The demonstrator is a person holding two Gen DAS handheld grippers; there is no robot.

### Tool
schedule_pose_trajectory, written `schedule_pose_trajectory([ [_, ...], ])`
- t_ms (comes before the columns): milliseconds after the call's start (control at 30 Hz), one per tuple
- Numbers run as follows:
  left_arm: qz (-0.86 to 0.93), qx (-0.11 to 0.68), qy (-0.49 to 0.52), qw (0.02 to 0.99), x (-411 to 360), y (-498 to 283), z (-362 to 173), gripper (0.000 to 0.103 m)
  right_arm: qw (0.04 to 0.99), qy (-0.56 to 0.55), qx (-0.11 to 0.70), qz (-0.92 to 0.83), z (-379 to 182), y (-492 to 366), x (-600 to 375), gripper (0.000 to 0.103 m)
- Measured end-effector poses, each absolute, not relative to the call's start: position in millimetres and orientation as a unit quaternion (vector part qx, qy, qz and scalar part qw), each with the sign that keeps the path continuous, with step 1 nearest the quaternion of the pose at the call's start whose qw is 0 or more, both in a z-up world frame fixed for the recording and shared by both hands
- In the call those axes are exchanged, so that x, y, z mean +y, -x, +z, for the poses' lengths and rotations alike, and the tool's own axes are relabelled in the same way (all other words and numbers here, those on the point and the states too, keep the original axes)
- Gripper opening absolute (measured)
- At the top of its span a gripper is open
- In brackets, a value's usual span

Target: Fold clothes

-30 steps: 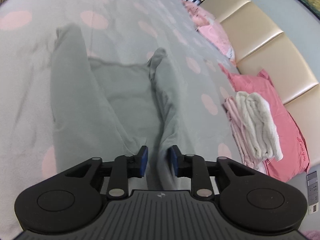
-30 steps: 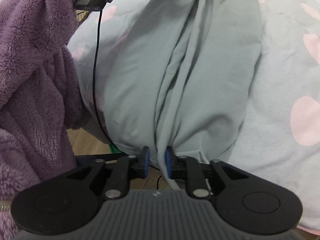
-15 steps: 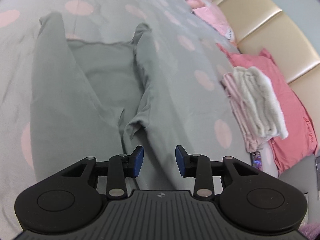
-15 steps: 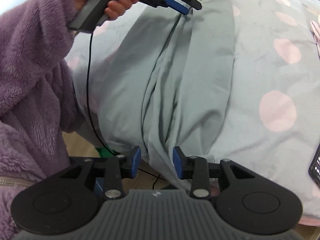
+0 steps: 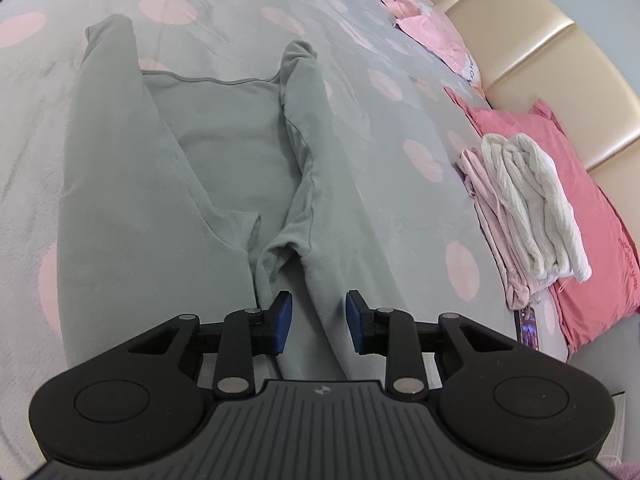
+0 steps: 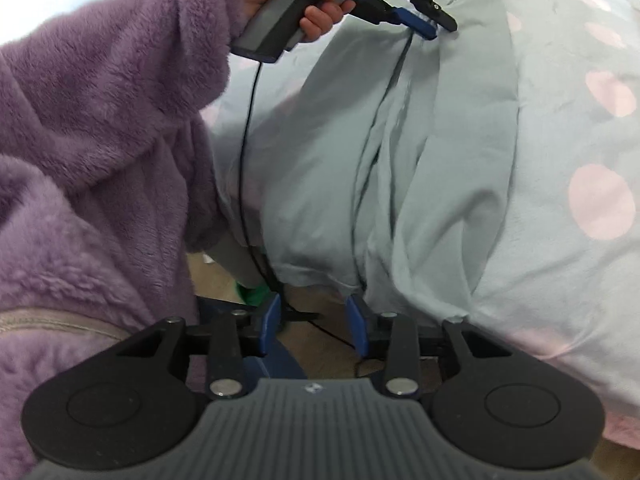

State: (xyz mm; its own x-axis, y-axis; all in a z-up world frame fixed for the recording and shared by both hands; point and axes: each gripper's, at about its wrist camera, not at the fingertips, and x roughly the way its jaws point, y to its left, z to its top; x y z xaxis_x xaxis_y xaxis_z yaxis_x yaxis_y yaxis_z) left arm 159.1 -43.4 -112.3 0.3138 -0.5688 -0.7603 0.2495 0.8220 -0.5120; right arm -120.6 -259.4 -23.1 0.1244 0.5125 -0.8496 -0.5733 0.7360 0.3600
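Observation:
A grey-green long-sleeved garment (image 5: 224,148) lies flat on the bed with both sleeves folded in over its body. My left gripper (image 5: 316,322) is open just above the garment's right sleeve, with nothing between its pads. In the right wrist view the same garment (image 6: 440,152) hangs slightly over the bed's edge. My right gripper (image 6: 314,326) is open and empty just off that hanging hem. The left gripper (image 6: 424,24) also shows there at the garment's far end.
The bed has a pale grey cover with pink dots (image 5: 424,156). A stack of folded white and pink clothes (image 5: 524,204) lies on a pink pillow (image 5: 592,240) by the beige headboard (image 5: 532,44). A phone (image 5: 528,326) lies beside it. My purple fleece sleeve (image 6: 100,152) fills the left.
Both grippers opened and let go of the garment. The garment dropped flat onto the bed, and both grippers drew back a little from it.

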Motion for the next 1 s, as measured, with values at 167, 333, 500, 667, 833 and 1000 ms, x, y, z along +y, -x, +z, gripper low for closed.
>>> schedule_pose_trajectory([
  [167, -0.262, 0.526, 0.131, 0.798, -48.6, -152.2, -110.2, 0.026, 0.783, 0.045, 0.505, 0.359, -25.6, 115.8, -244.9, 0.034],
  [333, -0.266, 0.527, 0.130, 0.796, -48.6, -148.5, -107.8, 0.026, 0.805, 0.097, 0.482, 0.331, -37.2, 101.4, -225.4, 0.033],
  [500, -0.271, 0.526, 0.133, 0.795, -45.0, -147.3, -106.0, 0.026, 0.768, 0.132, 0.526, 0.341, -54.9, 103.4, -216.5, 0.021],
  [667, -0.273, 0.528, 0.139, 0.792, -43.8, -147.0, -105.1, 0.026, 0.751, 0.175, 0.537, 0.343, -61.4, 128.8, -213.3, 0.005],
  [833, -0.275, 0.531, 0.140, 0.789, -43.0, -146.2, -105.2, 0.026, 0.773, 0.216, 0.518, 0.296, -34.1, 142.4, -213.9, 0.003],
  [1000, -0.273, 0.535, 0.138, 0.788, -42.7, -145.5, -108.9, 0.026, 0.775, 0.337, 0.476, 0.244, -7.8, 166.0, -194.4, 0.003],
])
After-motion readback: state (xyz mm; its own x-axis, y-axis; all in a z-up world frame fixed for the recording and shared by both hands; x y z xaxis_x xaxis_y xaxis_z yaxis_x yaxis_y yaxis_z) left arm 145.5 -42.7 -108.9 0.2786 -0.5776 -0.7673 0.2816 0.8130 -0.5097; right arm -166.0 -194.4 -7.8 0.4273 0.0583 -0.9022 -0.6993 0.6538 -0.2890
